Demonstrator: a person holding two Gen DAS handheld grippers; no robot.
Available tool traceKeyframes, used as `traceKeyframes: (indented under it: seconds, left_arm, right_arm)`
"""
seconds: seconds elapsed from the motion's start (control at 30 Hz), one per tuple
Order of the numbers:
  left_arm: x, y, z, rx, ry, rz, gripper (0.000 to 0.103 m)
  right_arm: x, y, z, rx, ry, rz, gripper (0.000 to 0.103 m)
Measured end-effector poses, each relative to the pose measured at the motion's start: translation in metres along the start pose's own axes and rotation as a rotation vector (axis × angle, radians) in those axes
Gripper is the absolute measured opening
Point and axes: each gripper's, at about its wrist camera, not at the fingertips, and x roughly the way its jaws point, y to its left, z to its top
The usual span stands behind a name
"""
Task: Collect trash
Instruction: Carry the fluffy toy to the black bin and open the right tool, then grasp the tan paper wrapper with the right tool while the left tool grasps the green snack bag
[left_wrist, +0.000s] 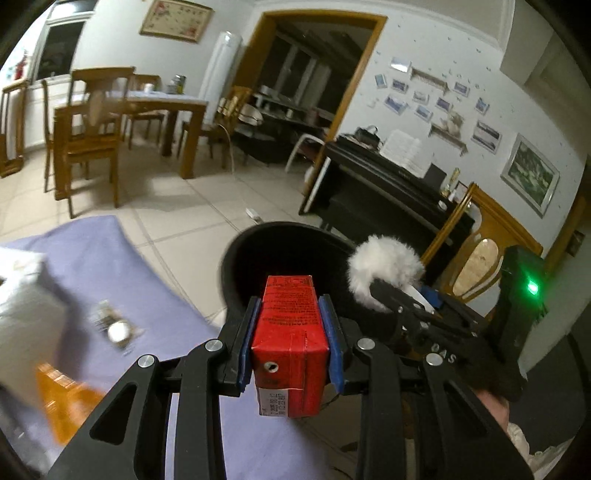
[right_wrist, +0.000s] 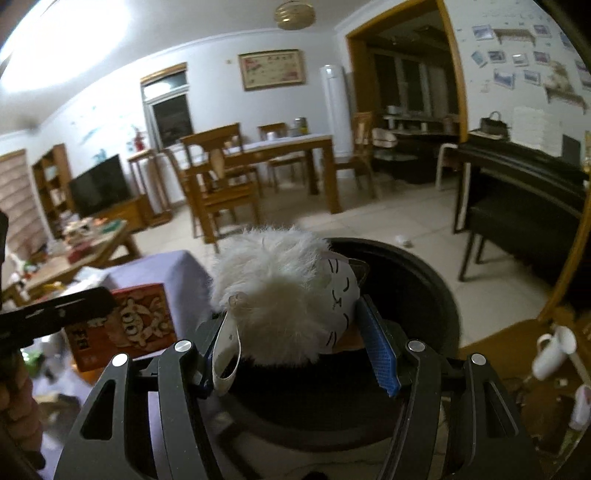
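The left gripper (left_wrist: 290, 325) is clamped on a red carton (left_wrist: 290, 332), its blue pads (left_wrist: 249, 332) pressed against the carton's two long sides. The carton lies lengthwise between the fingers, its far end over the near rim of the black bin (left_wrist: 236, 280), its near end with the straw hole toward the camera.

The right gripper (right_wrist: 295, 332) is clamped on a white fluffy cat toy (right_wrist: 273, 291); the right blue pad (right_wrist: 380, 354) presses on the toy's face side, and a white strap (right_wrist: 227, 354) hangs by the left finger. The toy sits over the bin's (right_wrist: 436, 288) opening, just right of the carton.

Left of the bin is a purple cloth (left_wrist: 110, 258), with a blurred small wrapper (left_wrist: 116, 328) and an orange box (left_wrist: 62, 398) on it. Beyond the bin lies tiled floor (left_wrist: 177, 206), then a wooden table (left_wrist: 173, 107) and chairs; a black piano (left_wrist: 380, 184) stands right of the bin.
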Motion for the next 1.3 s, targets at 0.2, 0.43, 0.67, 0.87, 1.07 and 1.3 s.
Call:
traceKeyframes:
  seconds: [0.2,0.43,0.67,0.87,1.07,1.3]
  left_arm:
    - [0.042,-0.006,0.007,-0.001,0.058,0.001,0.032]
    - [0.068,-0.003,0.007,0.001,0.102,0.011,0.032]
    - [0.072,0.0,0.009,-0.007,0.127,0.048,0.063]
    - [0.051,-0.001,0.013,-0.005,0.07,0.064,0.076]
    - [0.024,0.002,0.009,-0.003,0.054,0.083,0.082]
    - [-0.017,0.011,-0.003,-0.016,0.035,0.121,0.085]
  right_arm:
    - [0.027,-0.027,-0.01,0.011,0.018,-0.03,0.064]
    - [0.049,-0.044,-0.022,0.039,0.044,-0.021,0.065]
    - [0.054,-0.041,-0.011,0.038,0.048,-0.029,0.075]
    - [0.047,-0.038,-0.011,0.027,0.034,-0.03,0.078]
    - [0.03,-0.021,-0.005,0.006,0.017,-0.018,0.081]
    - [0.008,0.028,0.001,-0.059,0.008,0.055,0.085]
